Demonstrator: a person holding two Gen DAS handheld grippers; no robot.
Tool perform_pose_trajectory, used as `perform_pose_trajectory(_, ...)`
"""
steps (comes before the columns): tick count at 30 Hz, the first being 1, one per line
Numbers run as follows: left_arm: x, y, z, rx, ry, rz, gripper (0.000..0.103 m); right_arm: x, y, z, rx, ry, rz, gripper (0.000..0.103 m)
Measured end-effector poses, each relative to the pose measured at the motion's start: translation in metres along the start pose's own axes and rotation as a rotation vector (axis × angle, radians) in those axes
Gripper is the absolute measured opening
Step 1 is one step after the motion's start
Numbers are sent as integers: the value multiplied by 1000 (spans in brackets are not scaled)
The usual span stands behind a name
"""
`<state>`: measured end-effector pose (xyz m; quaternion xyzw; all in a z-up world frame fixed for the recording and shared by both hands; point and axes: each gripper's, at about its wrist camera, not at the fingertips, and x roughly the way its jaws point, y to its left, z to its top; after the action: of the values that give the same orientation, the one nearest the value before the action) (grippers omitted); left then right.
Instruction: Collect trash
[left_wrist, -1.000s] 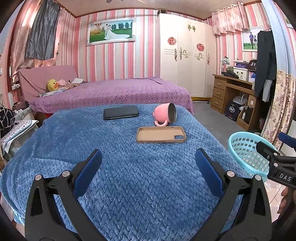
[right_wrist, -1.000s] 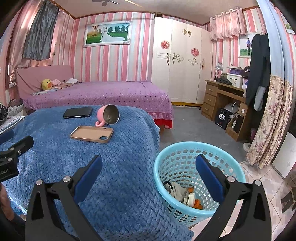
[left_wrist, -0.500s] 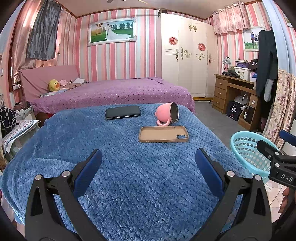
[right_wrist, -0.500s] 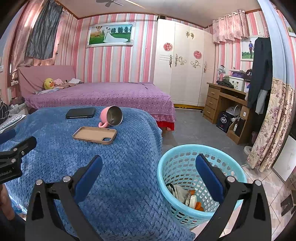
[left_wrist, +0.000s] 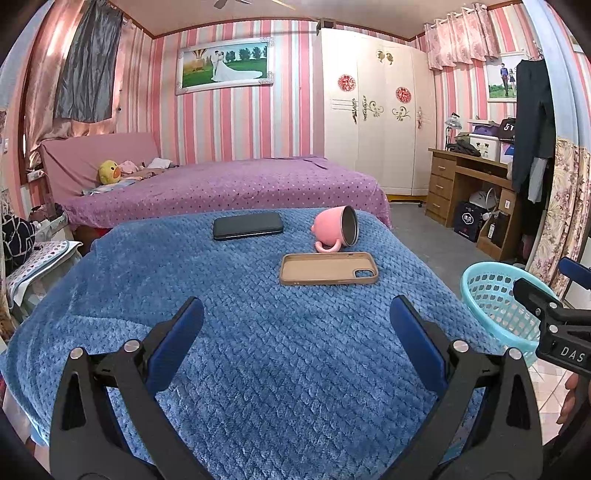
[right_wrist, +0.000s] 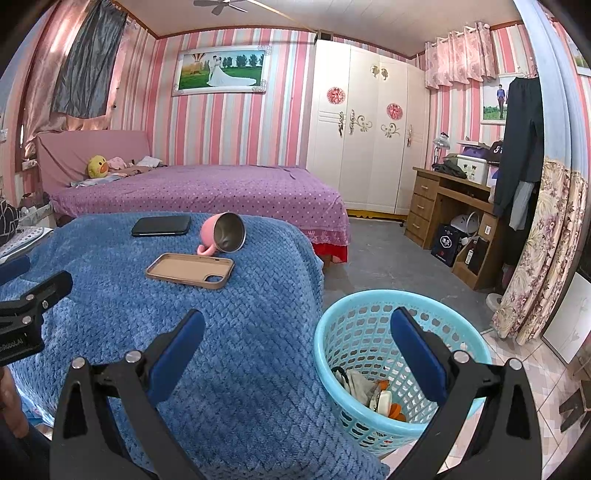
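Observation:
A light blue plastic basket (right_wrist: 354, 328) stands on the floor right of the blue-blanketed table (right_wrist: 221, 332); it holds several pieces of trash (right_wrist: 373, 391). The basket also shows in the left wrist view (left_wrist: 491, 295). My right gripper (right_wrist: 297, 339) is open and empty, above the table's right edge and the basket's near rim. My left gripper (left_wrist: 295, 326) is open and empty over the near middle of the blue blanket (left_wrist: 258, 369). The right gripper's side shows at the right in the left wrist view (left_wrist: 554, 325).
On the blanket lie a tan phone case (left_wrist: 328, 268), a tipped pink mug (left_wrist: 338, 229) and a black phone (left_wrist: 247, 226). A purple bed (left_wrist: 221, 188) stands behind, a wooden desk (right_wrist: 450, 218) and floral curtain (right_wrist: 543, 251) at the right.
Both grippers have pulled back and risen slightly; the table objects and basket sit a little lower and farther in view. Both stay open and empty.

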<state>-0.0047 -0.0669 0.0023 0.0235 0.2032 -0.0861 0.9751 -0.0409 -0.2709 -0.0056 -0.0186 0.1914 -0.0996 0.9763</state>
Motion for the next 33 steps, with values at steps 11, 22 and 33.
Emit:
perform_pose_trajectory(11, -1, 1, 0, -3, -2, 7, 97, 0, 1, 0, -1, -3, 0, 99)
perform_pose_trajectory(22, 0, 1, 0, -3, -2, 7, 97, -2, 2, 1, -4, -11, 2, 98)
perform_pose_trajectory(33, 2, 1, 0, -8, -5, 9, 97, -3, 1, 2, -5, -11, 2, 99)
